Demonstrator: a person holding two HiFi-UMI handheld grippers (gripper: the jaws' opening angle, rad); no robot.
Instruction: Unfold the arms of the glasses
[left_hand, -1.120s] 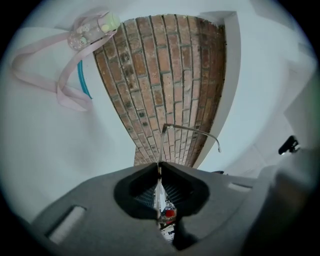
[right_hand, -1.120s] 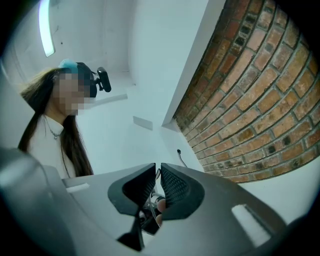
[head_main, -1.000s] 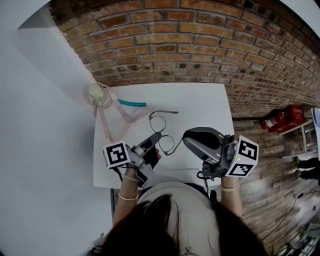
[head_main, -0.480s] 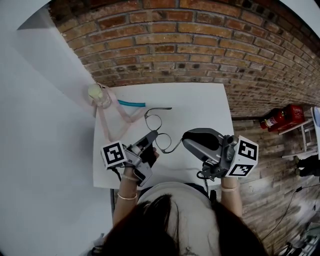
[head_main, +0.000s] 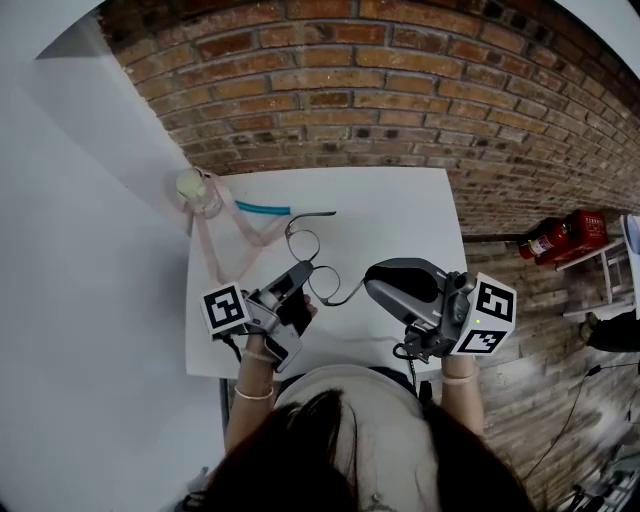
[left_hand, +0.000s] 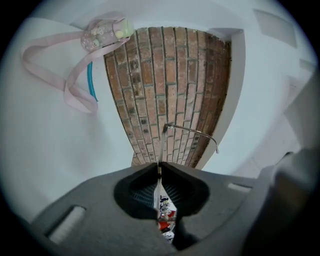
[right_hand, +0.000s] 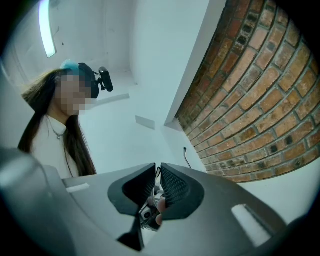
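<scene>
Your left tool (head_main: 306, 270) is clamped on front rim of glasses (head_main: 303, 244), over left half of surface (head_main: 400, 220), toward near edge. Far arm (head_main: 315, 214) already swung out, pointing at right edge. Near arm (head_main: 348, 297) runs rightward from frame, roughly parallel to near edge, straight into your right tool (head_main: 368, 284). Its jaws are pressed nearly together, apparently pinching arm's tip. Right tool owns this arm. Hinge lies between tools, so likely opens as you draw them apart along that line.

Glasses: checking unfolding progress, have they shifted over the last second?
Yes. The glasses, clamped in the left gripper, shifted toward the brick wall; their far arm now nearly reaches the teal straw.
</scene>
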